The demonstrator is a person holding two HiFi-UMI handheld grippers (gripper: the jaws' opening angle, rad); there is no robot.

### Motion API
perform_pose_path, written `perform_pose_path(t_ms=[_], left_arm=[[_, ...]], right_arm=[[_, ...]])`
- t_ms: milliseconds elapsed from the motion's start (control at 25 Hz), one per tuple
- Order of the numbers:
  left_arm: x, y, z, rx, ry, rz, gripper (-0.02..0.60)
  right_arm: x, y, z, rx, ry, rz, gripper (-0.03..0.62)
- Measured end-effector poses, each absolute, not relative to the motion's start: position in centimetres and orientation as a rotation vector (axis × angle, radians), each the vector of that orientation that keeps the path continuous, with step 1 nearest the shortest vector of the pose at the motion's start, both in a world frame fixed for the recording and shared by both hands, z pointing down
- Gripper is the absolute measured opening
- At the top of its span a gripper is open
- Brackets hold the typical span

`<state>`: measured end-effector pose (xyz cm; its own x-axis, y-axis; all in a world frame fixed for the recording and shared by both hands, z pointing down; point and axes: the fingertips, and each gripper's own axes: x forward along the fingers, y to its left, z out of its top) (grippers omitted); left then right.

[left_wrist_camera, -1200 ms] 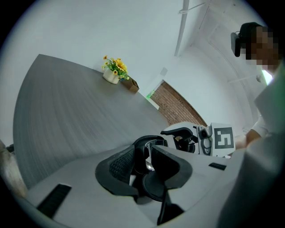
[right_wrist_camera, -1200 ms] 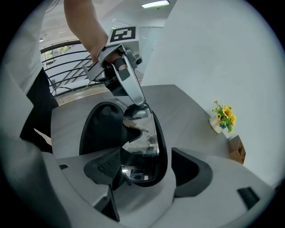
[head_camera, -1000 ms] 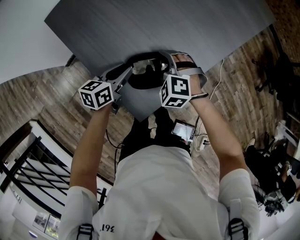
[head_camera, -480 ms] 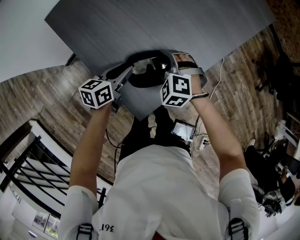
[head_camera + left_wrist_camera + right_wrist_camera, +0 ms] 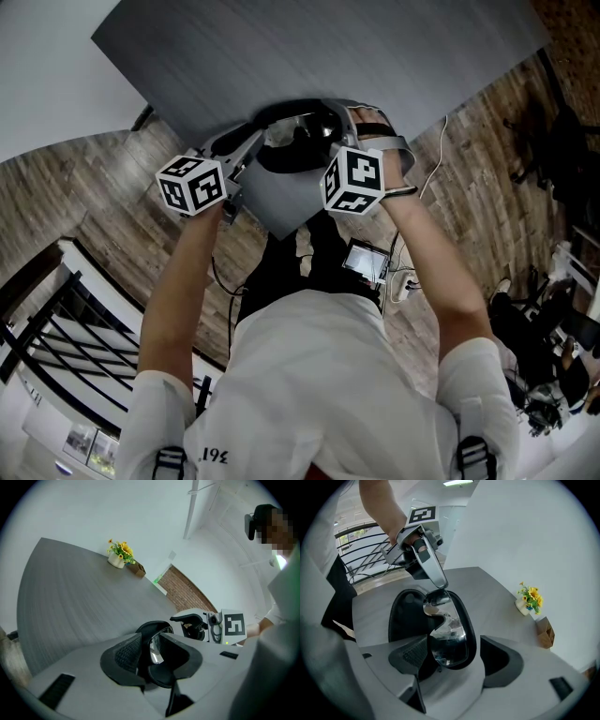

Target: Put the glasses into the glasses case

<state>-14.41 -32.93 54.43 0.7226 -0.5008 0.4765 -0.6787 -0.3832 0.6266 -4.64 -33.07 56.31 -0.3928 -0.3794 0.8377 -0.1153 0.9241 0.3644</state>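
Left hand-held gripper (image 5: 152, 648) pinching sunglasses (image 5: 447, 639) end | right hand-held gripper (image 5: 457, 651) wide, unclamped, astride lens | advised: lower level into open glasses case (image 5: 401, 616), release once seated.

Grey table (image 5: 375, 56) on a wood-plank floor (image 5: 122, 197), white walls (image 5: 47, 66) around it. At the table's far edge, a small pot of yellow flowers (image 5: 119, 555) stands just beside a brown box (image 5: 138, 569). Black railing (image 5: 56, 337) stands behind; brick wall section (image 5: 187, 592) beyond; ceiling light (image 5: 457, 482) is on.
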Motion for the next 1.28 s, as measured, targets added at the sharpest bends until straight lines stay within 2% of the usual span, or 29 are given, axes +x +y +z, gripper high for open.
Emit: perform_pose_path(t_ms=[840,1280], left_arm=[[-15.0,-32.7,52.0,2.104,-0.976,0.248,0.126],[-13.3,-32.8,48.1,2.192,-0.998,0.184,0.106]], right_arm=[[-3.6,-33.1,53.8,0.455,-1.981,-0.302,0.331],[-3.1,-34.1,51.0,0.639,-2.064,-0.155,0.328]])
